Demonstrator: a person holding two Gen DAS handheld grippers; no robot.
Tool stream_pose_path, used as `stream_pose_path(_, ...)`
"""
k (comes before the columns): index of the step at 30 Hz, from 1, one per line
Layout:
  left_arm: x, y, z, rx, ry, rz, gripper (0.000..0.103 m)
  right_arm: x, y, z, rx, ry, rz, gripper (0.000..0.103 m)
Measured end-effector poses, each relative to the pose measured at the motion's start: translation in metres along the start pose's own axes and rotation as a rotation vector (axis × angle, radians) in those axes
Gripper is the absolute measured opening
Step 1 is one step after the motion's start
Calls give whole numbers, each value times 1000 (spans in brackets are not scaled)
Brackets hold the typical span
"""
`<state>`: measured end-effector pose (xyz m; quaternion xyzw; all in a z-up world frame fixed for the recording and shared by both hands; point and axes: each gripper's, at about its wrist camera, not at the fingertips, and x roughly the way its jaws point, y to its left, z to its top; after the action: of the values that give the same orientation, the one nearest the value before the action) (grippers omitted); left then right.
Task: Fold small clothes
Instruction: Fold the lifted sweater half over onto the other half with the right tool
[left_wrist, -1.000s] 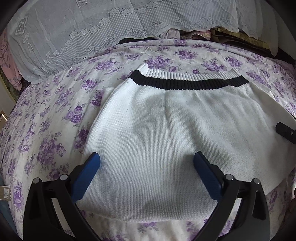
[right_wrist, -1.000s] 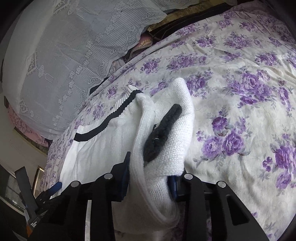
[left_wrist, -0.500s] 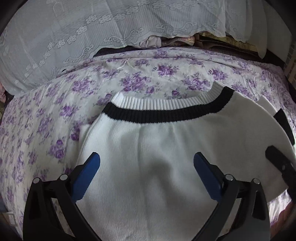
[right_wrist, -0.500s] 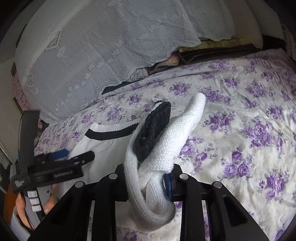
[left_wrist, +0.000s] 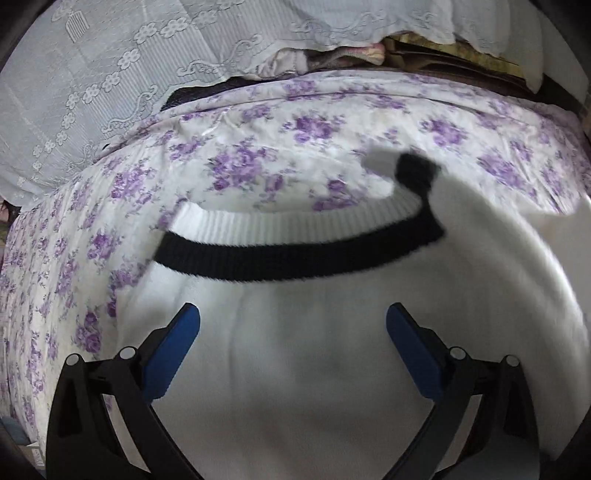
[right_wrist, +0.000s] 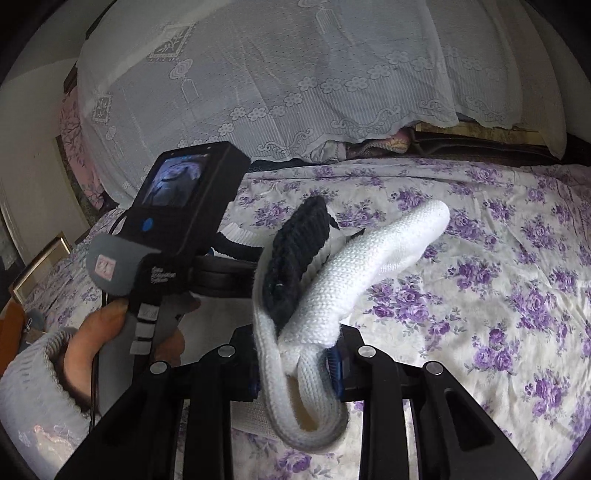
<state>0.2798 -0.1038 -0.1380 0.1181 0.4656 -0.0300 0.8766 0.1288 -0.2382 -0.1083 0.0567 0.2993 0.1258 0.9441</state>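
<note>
**White sweater on the floral bed, sleeve lifted by the right gripper**

Setting: a bed covered by a cream sheet printed with purple flowers (right_wrist: 480, 280). Along its far edge hangs a white lace curtain (right_wrist: 295, 74); under the curtain's hem sits a pile of folded textiles, pink and brown (left_wrist: 354, 53), mostly covered, kinds not readable.

Task item: a white knitted sweater with a black band and ribbed white hem (left_wrist: 332, 332) lies spread over the near half of the bed. Its band runs across the middle of the left wrist view; the lower part is cut off by the frame. Much of this view is motion-blurred, knit texture lost.

Left gripper (left_wrist: 293, 321): blue-padded fingers spread wide over the sweater body, nothing between them. Whether the pads touch the fabric cannot be told.

Right gripper (right_wrist: 295, 365): jaws closed on a bunched white sleeve with a black cuff (right_wrist: 332, 288), raised off the bed; the cuff stands upright, the white loop droops below the fingers. The pads are almost wholly hidden by the knit.

In the way: in the right wrist view the left device's black camera body with lit screen (right_wrist: 184, 206) and the person's hand (right_wrist: 107, 332) in a grey knit cuff block the left side and hide most of the sweater body.

Writing: small white lettering on that handle, too small to read.
</note>
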Motion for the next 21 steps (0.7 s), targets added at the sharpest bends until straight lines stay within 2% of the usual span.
stream_pose_path(2, -2, 5, 6, -6, -3, 22, 99, 1, 13, 4, -46, -2, -7, 28)
stream_pose_path(6, -25, 28, 9, -49, -96, 60, 99, 2, 41, 17, -128, -22, 6, 28)
stream_pose_path(11, -45, 83, 15, -132, -138, 90, 99, 13, 83, 40, -178, -30, 54, 28)
stream_pose_path(14, -48, 114, 10, -174, -137, 130, 99, 24, 111, 45, -205, -25, 78, 28)
stream_pose_path(21, -27, 171, -18, -256, -76, 161, 99, 56, 167, 36, -271, 42, 104, 29)
